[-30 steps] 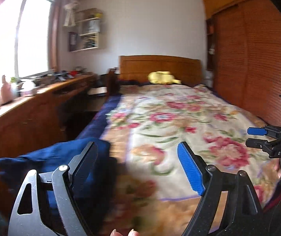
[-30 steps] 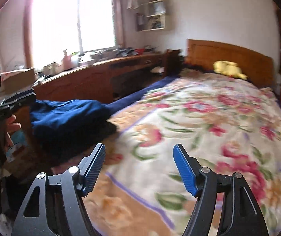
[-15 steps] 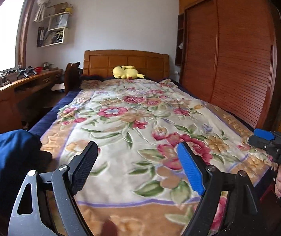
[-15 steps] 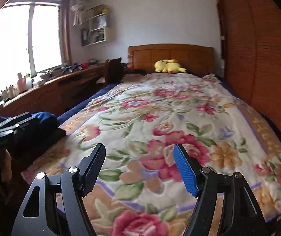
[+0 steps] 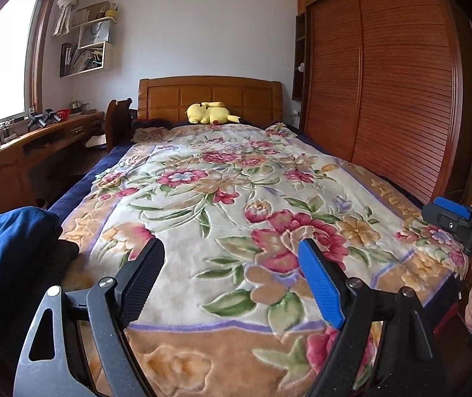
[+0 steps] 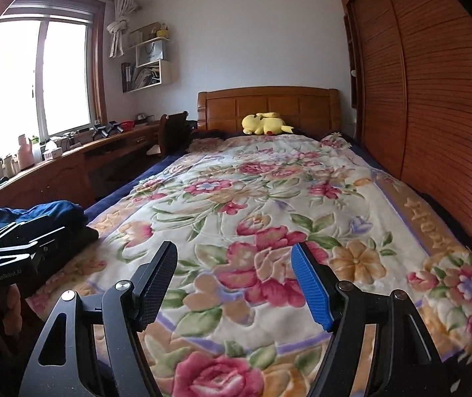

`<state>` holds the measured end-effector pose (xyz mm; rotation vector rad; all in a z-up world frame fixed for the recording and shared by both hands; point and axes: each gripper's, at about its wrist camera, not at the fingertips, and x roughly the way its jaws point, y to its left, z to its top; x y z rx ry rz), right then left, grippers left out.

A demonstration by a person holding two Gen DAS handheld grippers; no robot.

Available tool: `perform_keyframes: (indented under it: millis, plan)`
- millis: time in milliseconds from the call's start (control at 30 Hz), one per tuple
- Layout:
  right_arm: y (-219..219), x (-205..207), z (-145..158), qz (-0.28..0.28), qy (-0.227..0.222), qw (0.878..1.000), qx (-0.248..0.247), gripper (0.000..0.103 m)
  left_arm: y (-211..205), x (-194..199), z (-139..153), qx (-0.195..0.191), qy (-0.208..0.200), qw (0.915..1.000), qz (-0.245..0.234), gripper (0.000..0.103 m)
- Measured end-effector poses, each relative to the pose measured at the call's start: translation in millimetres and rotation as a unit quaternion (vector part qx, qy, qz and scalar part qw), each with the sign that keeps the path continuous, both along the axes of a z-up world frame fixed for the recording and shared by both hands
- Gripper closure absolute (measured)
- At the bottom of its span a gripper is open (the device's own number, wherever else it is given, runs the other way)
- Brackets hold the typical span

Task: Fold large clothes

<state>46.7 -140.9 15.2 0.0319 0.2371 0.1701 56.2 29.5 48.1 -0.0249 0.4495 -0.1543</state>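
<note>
Both claws, left [image 5: 231, 278] and right [image 6: 234, 279], hover apart and empty over the near bed [image 5: 236, 198]; folding has not begun, so next reach left for the blue garment [image 5: 7, 241].

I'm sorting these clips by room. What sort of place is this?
A home bedroom, most likely. A bed with a wooden headboard and floral blanket fills the view, a yellow plush toy lies at its head, and a slatted wooden wardrobe lines one wall.
</note>
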Motion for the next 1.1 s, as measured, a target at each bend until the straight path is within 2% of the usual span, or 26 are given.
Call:
perform_keyframes:
  millis: [267, 1100]
  plan:
    - [-6.9, 10.3, -4.5, 0.003, 0.001, 1.000, 0.007, 0.030, -1.4, -1.3, -1.5, 0.004, 0.000, 1.0000, 0.005, 0.019]
    - [-25.0, 6.8, 1.3, 0.011, -0.001, 1.000, 0.009, 0.030, -0.8, -8.6, 1.3, 0.007, -0.011, 0.9998, 0.012, 0.019]
